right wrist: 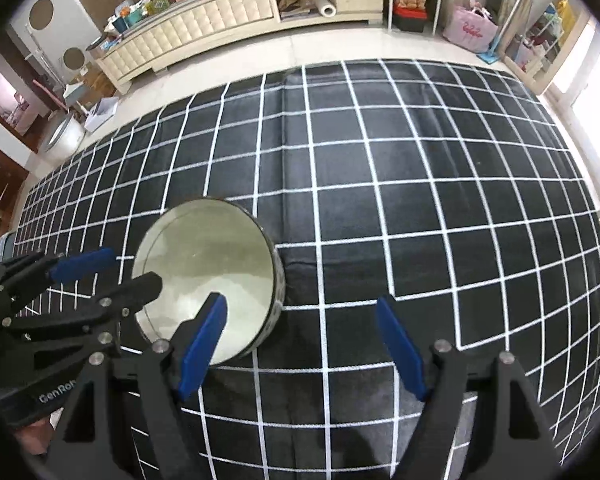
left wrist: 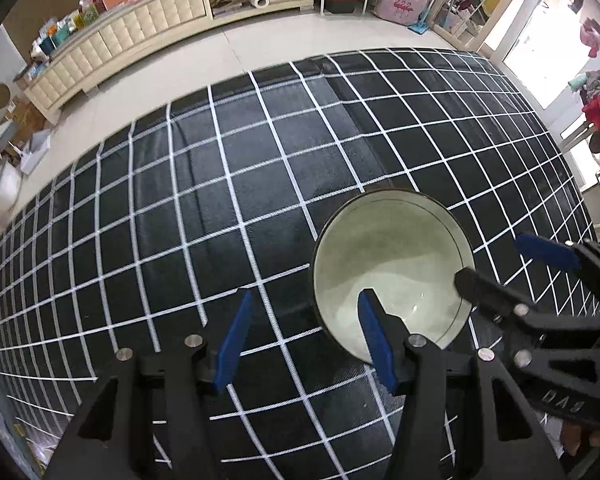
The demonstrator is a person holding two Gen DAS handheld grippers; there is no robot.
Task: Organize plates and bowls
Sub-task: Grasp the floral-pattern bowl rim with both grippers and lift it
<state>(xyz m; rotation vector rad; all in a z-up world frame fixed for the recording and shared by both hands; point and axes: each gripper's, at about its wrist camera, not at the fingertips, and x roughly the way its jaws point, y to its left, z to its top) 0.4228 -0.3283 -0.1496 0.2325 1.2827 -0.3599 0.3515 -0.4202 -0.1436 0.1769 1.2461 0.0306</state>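
Bowl [right wrist: 208, 280] sits between both unclenched hand-held grippers [left wrist: 304, 336] [right wrist: 300, 340] (one reads "GenRob").

A lived-in home: a cream padded cabinet [right wrist: 220, 24] piled with clutter, pink bag [right wrist: 474, 30], tiled floor [right wrist: 220, 64].

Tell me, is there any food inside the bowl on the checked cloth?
No, the bowl shows only its bare pale inner surface, with nothing lying in it.
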